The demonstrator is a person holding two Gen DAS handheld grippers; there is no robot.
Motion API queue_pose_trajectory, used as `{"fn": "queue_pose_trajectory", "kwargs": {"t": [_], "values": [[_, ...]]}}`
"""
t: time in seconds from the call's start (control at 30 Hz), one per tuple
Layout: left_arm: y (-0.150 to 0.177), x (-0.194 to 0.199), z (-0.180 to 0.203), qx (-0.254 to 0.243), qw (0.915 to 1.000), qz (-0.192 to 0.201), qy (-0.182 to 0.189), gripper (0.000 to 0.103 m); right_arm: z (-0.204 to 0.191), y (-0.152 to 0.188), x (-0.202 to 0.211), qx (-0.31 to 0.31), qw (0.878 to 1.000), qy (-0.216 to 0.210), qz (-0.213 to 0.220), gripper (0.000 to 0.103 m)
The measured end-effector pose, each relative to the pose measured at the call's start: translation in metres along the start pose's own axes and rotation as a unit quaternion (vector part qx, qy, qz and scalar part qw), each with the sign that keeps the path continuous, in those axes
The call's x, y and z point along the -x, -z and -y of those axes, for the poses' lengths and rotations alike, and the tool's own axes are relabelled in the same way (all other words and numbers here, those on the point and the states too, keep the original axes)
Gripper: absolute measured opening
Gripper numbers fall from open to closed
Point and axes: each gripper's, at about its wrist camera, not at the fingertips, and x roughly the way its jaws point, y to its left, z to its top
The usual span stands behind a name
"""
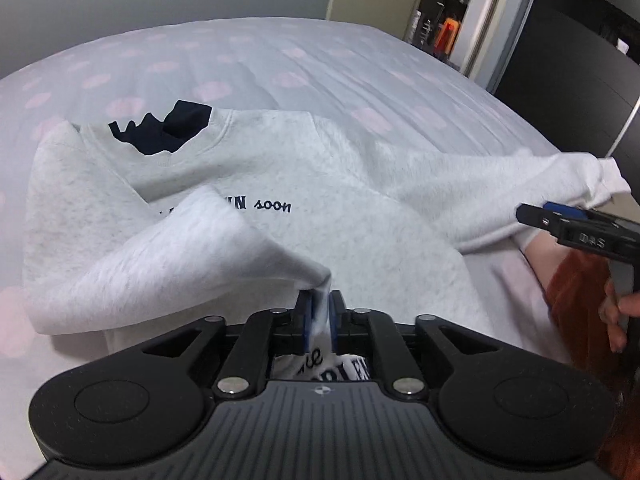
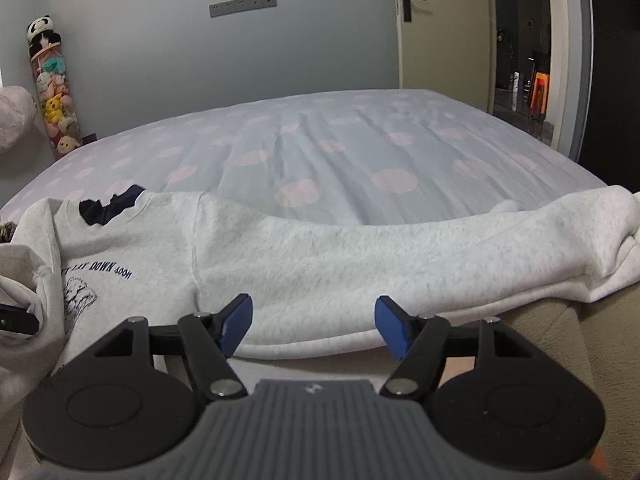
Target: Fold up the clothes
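Fingers of our left gripper (image 1: 320, 316) pinch one sweatshirt (image 1: 304, 168) sleeve cuff to draw it across the chest, while our right gripper (image 2: 314, 328) gapes empty above the other sleeve along the bed's (image 2: 340, 140) near edge.

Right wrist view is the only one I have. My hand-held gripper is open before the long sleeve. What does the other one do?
Observer: The left hand-held gripper is shut on the other sleeve, at its cuff end.
Operator: Is this sleeve lifted or flat?
Observer: Lifted. It rises from the left shoulder and crosses over the printed chest of the sweatshirt, covering the start of the text line.
Operator: Where does my sleeve end? My view cuts it.
Observer: The right sleeve stretches out to its cuff near the bed's edge, just beyond the right hand-held gripper.
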Motion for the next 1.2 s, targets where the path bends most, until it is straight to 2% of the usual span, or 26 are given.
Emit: {"fn": "queue_pose_trajectory", "kwargs": {"t": [0.07,0.17,0.23,0.27,0.33,0.43,0.5,0.63,0.7,0.77,0.8,0.87,1.03,1.2], "values": [[0.003,0.014,0.000,-0.005,1.0000,0.003,0.003,0.024,-0.001,0.000,0.000,0.002,1.000,-0.003,-0.002,0.071],[0.007,0.037,-0.001,-0.012,0.9999,0.010,0.005,0.030,-0.002,0.002,-0.001,0.003,1.000,-0.005,-0.005,0.071],[0.015,0.060,-0.006,-0.012,0.9996,0.025,-0.006,0.034,-0.003,0.003,0.000,0.003,1.000,-0.006,-0.008,0.071],[0.020,0.070,-0.010,-0.011,0.9994,0.030,-0.014,0.043,-0.003,0.003,0.000,0.004,1.000,-0.007,-0.009,0.071],[0.033,0.083,-0.022,0.001,0.9989,0.025,-0.039,0.050,-0.005,0.004,-0.001,0.004,1.000,-0.008,-0.012,0.071],[0.056,0.097,-0.042,0.028,0.9966,0.011,-0.077,0.051,-0.007,0.005,-0.001,0.006,1.000,-0.010,-0.013,0.072],[0.075,0.100,-0.058,0.069,0.9930,-0.005,-0.095,0.051,-0.008,0.006,-0.001,0.008,1.000,-0.011,-0.015,0.072],[0.106,0.102,-0.076,0.138,0.9852,-0.023,-0.099,0.052,-0.010,0.008,-0.003,0.012,1.000,-0.011,-0.020,0.073],[0.114,0.103,-0.079,0.166,0.9826,-0.027,-0.078,0.048,-0.010,0.009,-0.004,0.015,1.000,-0.011,-0.023,0.073],[0.119,0.104,-0.076,0.184,0.9814,-0.022,-0.050,0.028,-0.011,0.010,-0.006,0.019,0.999,-0.011,-0.025,0.073],[0.120,0.105,-0.072,0.187,0.9814,-0.017,-0.039,0.026,-0.011,0.010,-0.006,0.021,0.999,-0.011,-0.027,0.073],[0.119,0.108,-0.063,0.185,0.9824,-0.007,-0.022,0.011,-0.012,0.011,-0.007,0.024,0.999,-0.010,-0.029,0.073],[0.122,0.090,-0.023,0.161,0.9858,-0.030,0.039,0.009,-0.013,0.012,-0.008,0.027,0.999,-0.010,-0.033,0.073],[0.125,0.070,0.019,0.133,0.9842,-0.057,0.102,0.008,-0.014,0.013,-0.008,0.031,0.999,-0.013,-0.034,0.073]]}}
